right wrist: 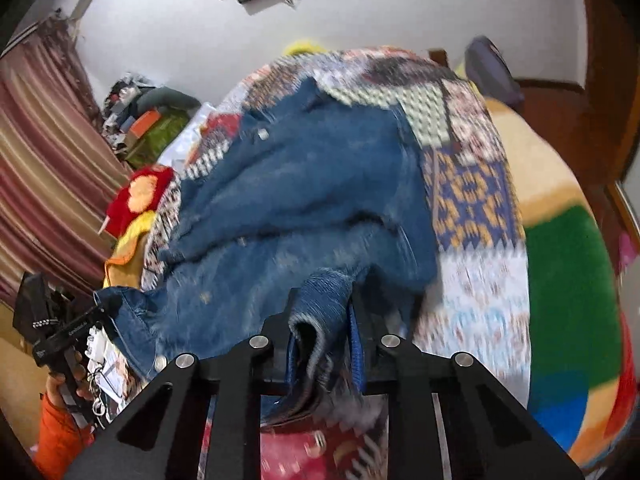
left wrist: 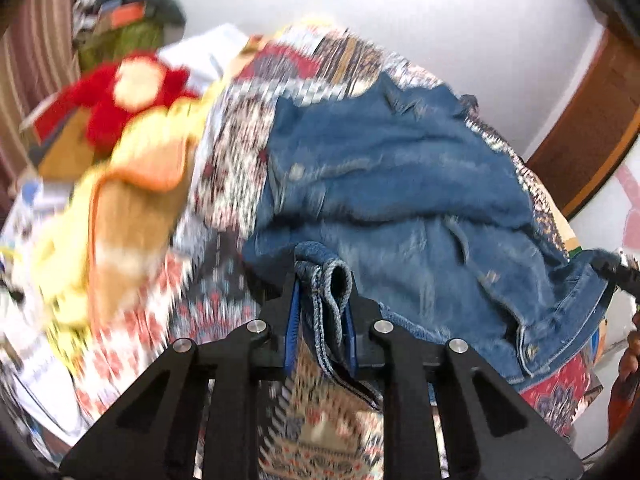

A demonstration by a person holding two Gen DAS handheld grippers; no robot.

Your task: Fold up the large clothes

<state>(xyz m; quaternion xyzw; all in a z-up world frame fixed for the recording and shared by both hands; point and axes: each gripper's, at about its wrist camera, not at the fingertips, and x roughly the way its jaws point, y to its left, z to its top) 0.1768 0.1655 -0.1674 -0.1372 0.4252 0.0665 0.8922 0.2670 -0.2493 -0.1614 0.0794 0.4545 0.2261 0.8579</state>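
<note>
Tongs, left [left wrist: 322, 300] and right [right wrist: 326, 316], pinch denim jacket [left wrist: 380, 168]; red plush toy [left wrist: 120, 92] beside.

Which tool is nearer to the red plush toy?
Left. The left tool, clamped on the denim jacket, sits on the jacket's side facing the red plush toy. The right tool grips the jacket's opposite edge, farther away.

A: Where's the jacket [right wrist: 304, 200]?
B: Spread on the quilt [right wrist: 476, 200], its hem pinched in the right gripper [right wrist: 324, 320].
A: And the left gripper [right wrist: 60, 332]?
B: At the jacket's left corner.
</note>
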